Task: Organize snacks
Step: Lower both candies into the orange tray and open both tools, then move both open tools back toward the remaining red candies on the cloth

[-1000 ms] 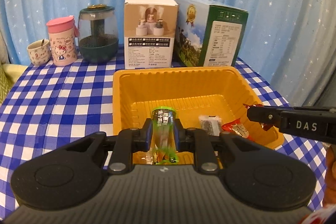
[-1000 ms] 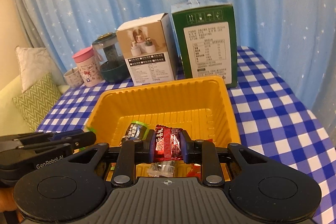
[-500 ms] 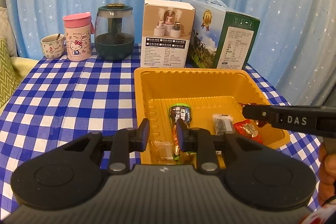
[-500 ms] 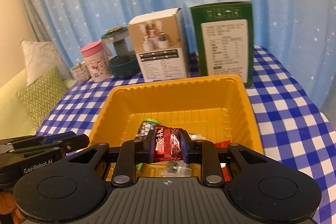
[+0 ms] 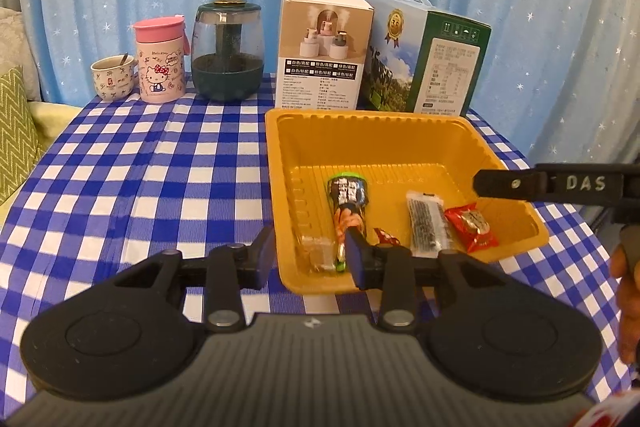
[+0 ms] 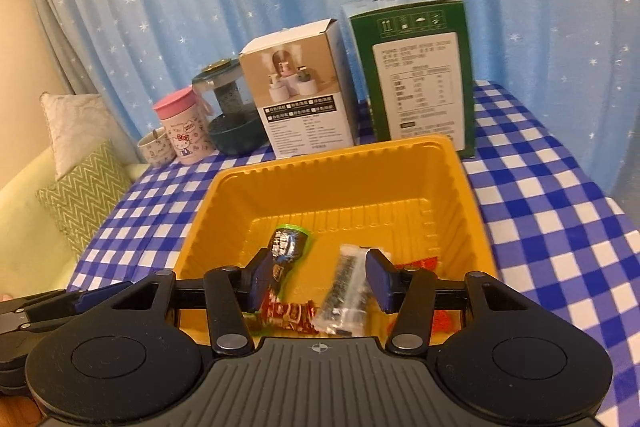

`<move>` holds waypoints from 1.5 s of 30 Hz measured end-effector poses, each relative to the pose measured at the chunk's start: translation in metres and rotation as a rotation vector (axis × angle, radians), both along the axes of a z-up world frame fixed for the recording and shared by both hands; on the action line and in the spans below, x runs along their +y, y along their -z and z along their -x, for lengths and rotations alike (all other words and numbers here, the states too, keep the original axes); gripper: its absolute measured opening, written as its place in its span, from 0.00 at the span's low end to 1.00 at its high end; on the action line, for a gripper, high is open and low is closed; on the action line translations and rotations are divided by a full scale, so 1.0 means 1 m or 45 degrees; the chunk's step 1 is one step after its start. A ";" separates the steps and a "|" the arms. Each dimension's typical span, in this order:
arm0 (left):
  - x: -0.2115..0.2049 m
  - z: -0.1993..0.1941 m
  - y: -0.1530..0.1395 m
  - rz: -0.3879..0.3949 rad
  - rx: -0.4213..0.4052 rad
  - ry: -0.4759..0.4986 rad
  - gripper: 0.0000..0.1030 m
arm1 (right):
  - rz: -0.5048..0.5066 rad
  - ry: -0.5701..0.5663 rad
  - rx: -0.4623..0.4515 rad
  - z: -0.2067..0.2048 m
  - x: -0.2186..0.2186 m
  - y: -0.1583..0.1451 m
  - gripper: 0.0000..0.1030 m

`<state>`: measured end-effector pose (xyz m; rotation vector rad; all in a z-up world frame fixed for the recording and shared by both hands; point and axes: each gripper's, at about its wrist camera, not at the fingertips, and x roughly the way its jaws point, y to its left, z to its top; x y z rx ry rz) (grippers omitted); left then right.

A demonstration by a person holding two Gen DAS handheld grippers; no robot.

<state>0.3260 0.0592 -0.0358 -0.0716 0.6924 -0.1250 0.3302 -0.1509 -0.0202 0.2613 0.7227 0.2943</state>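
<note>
Both grippers, left and right, are hanging open and empty over the yellow plastic tray (snacks piling at 6 o'clock); I'd be lifting straight out, avoiding the rim.

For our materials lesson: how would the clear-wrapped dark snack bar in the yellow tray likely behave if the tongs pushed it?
The clear-wrapped snack bar looks small and flat, so probably light. Its glossy film would likely slide on the smooth yellow tray rather than roll. The crimped ends probably flex, though the bar itself may stay stiffer.
</note>
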 end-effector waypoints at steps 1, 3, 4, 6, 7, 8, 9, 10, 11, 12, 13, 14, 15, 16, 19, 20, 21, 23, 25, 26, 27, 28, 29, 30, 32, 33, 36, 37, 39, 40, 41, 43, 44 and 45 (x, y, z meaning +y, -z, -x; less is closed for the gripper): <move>-0.001 0.004 -0.001 0.000 0.002 -0.002 0.35 | 0.002 0.006 -0.001 0.004 -0.003 -0.002 0.50; -0.003 0.015 -0.003 0.005 0.007 -0.006 0.40 | 0.003 0.025 0.001 0.014 -0.007 -0.007 0.50; -0.004 0.021 -0.005 0.004 0.008 -0.002 0.41 | 0.003 0.028 0.003 0.020 -0.009 -0.009 0.50; -0.006 0.034 -0.007 0.002 0.011 -0.008 0.45 | 0.017 0.033 0.002 0.035 -0.012 -0.013 0.50; -0.007 0.040 -0.008 0.003 0.017 -0.010 0.45 | 0.023 0.039 0.001 0.043 -0.013 -0.015 0.50; -0.008 0.048 -0.008 0.004 0.025 -0.008 0.46 | 0.025 0.040 0.002 0.052 -0.014 -0.017 0.50; -0.009 0.054 -0.009 0.003 0.028 -0.013 0.48 | 0.029 0.041 0.006 0.059 -0.015 -0.017 0.51; -0.011 0.062 -0.010 -0.002 0.030 -0.021 0.49 | 0.038 0.042 0.011 0.068 -0.016 -0.018 0.51; -0.012 0.070 -0.011 -0.006 0.036 -0.026 0.53 | 0.051 0.044 0.012 0.077 -0.016 -0.018 0.51; -0.012 0.077 -0.012 -0.006 0.041 -0.028 0.55 | 0.063 0.046 0.012 0.086 -0.016 -0.018 0.51; -0.013 0.084 -0.013 -0.008 0.042 -0.034 0.56 | 0.072 0.043 0.014 0.094 -0.016 -0.019 0.51; -0.013 0.092 -0.013 -0.012 0.046 -0.040 0.58 | 0.084 0.039 0.014 0.104 -0.016 -0.019 0.51; -0.012 0.100 -0.014 -0.016 0.051 -0.048 0.61 | 0.096 0.036 0.013 0.112 -0.016 -0.019 0.51; -0.012 0.108 -0.015 -0.014 0.053 -0.055 0.61 | 0.111 0.032 0.007 0.122 -0.016 -0.020 0.51; -0.009 0.130 -0.018 0.000 0.062 -0.077 0.65 | 0.149 0.027 -0.005 0.150 -0.015 -0.021 0.52; -0.009 0.139 -0.020 0.002 0.063 -0.082 0.67 | 0.155 0.029 -0.005 0.158 -0.016 -0.022 0.52; -0.008 0.146 -0.021 0.009 0.063 -0.090 0.68 | 0.157 0.035 -0.003 0.166 -0.016 -0.022 0.52; -0.007 0.159 -0.023 0.024 0.066 -0.105 0.70 | 0.149 0.048 0.002 0.182 -0.018 -0.023 0.53; -0.005 0.175 -0.024 0.042 0.067 -0.132 0.73 | 0.138 0.068 0.010 0.197 -0.021 -0.023 0.56; -0.005 0.181 -0.024 0.044 0.067 -0.138 0.74 | 0.135 0.079 0.017 0.204 -0.022 -0.022 0.57; -0.006 0.187 -0.024 0.041 0.065 -0.135 0.75 | 0.132 0.093 0.022 0.210 -0.023 -0.022 0.59; -0.007 0.193 -0.024 0.035 0.064 -0.136 0.75 | 0.126 0.103 0.026 0.217 -0.025 -0.021 0.60; -0.008 0.199 -0.024 0.029 0.063 -0.138 0.76 | 0.116 0.113 0.033 0.224 -0.027 -0.020 0.61; -0.009 0.204 -0.024 0.026 0.062 -0.136 0.76 | 0.107 0.121 0.042 0.229 -0.028 -0.019 0.61; -0.011 0.214 -0.024 0.022 0.059 -0.142 0.77 | 0.097 0.135 0.060 0.239 -0.030 -0.016 0.61; -0.011 0.218 -0.024 0.021 0.057 -0.143 0.78 | 0.097 0.138 0.066 0.243 -0.031 -0.016 0.61; -0.012 0.229 -0.024 0.031 0.061 -0.153 0.79 | 0.109 0.139 0.069 0.255 -0.031 -0.015 0.61; -0.012 0.233 -0.024 0.036 0.062 -0.155 0.79 | 0.111 0.138 0.068 0.259 -0.031 -0.015 0.61; -0.012 0.237 -0.023 0.035 0.065 -0.159 0.79 | 0.107 0.142 0.070 0.265 -0.032 -0.015 0.61; -0.012 0.239 -0.023 0.038 0.066 -0.162 0.79 | 0.103 0.141 0.071 0.268 -0.032 -0.015 0.61; -0.013 0.240 -0.022 0.044 0.068 -0.163 0.79 | 0.102 0.139 0.072 0.271 -0.032 -0.014 0.61; -0.014 0.243 -0.022 0.044 0.068 -0.162 0.79 | 0.102 0.139 0.074 0.275 -0.032 -0.014 0.61; -0.015 0.244 -0.021 0.042 0.069 -0.161 0.79 | 0.102 0.138 0.074 0.275 -0.032 -0.014 0.61; -0.016 0.244 -0.021 0.044 0.071 -0.158 0.79 | 0.101 0.139 0.076 0.275 -0.032 -0.014 0.61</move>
